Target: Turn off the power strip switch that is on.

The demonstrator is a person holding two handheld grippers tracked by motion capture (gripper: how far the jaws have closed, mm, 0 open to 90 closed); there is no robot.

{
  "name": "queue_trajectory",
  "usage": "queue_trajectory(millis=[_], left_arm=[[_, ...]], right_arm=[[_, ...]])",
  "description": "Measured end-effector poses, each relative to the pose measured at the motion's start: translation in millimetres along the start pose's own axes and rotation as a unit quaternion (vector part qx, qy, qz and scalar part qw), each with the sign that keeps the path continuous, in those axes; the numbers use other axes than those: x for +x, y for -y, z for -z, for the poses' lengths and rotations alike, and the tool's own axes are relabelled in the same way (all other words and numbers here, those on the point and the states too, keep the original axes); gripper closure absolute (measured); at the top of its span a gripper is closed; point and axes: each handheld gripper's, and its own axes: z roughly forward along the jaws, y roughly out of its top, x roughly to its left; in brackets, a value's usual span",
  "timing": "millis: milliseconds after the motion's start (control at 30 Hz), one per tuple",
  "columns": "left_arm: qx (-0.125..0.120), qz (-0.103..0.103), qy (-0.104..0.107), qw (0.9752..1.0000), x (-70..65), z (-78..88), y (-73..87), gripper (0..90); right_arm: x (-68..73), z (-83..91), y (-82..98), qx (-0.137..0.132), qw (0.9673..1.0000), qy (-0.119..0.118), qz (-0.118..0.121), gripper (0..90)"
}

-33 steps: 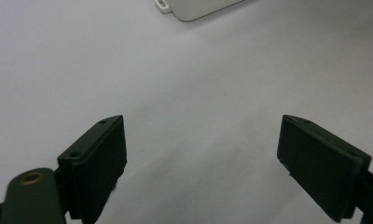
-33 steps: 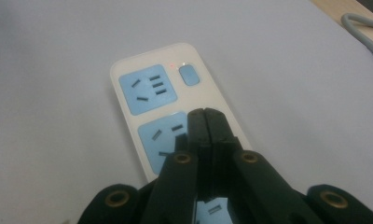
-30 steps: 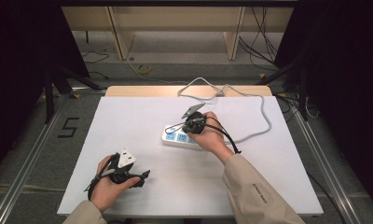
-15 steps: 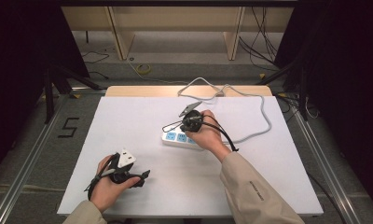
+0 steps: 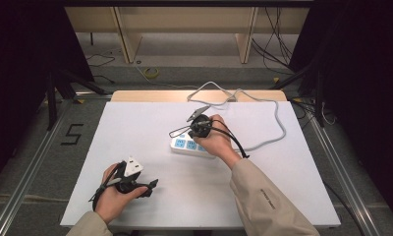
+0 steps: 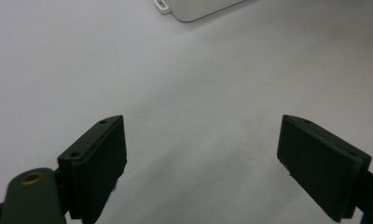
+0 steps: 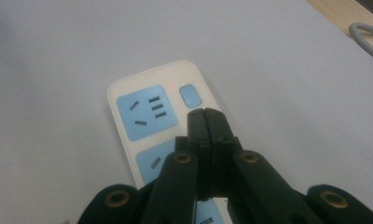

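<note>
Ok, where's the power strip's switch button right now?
In the right gripper view the blue switch button sits at the far end of the white power strip, beside a blue socket and just beyond the tips of the shut right tool.

A black number 5 [image 5: 72, 133] is marked on the grey floor left of the table. Small print on the beige sleeve [image 5: 266, 195] is too blurred to read.

The white plastic power strip with blue sockets [image 5: 187, 145] lies flat at centre frame on the table, its small red indicator light [image 7: 173, 86] glowing beside its blue switch [image 7: 189, 95].
</note>
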Motion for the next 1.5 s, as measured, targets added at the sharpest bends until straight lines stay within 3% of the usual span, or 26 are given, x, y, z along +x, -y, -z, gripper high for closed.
queue_trajectory(millis=[1233,1500], left_arm=[[-0.002,0.001,0.000,1.0000,-0.3,0.1,0.1,15.3],[-0.001,-0.002,-0.001,1.0000,-0.3,0.2,-0.1,15.4]], right_arm=[[-2.8,-8.2,-10.2,0.009,0.9999,-0.005,-0.004,90.0],[-3.9,-9.6,-14.8,0.010,0.9999,-0.006,0.004,90.0]])
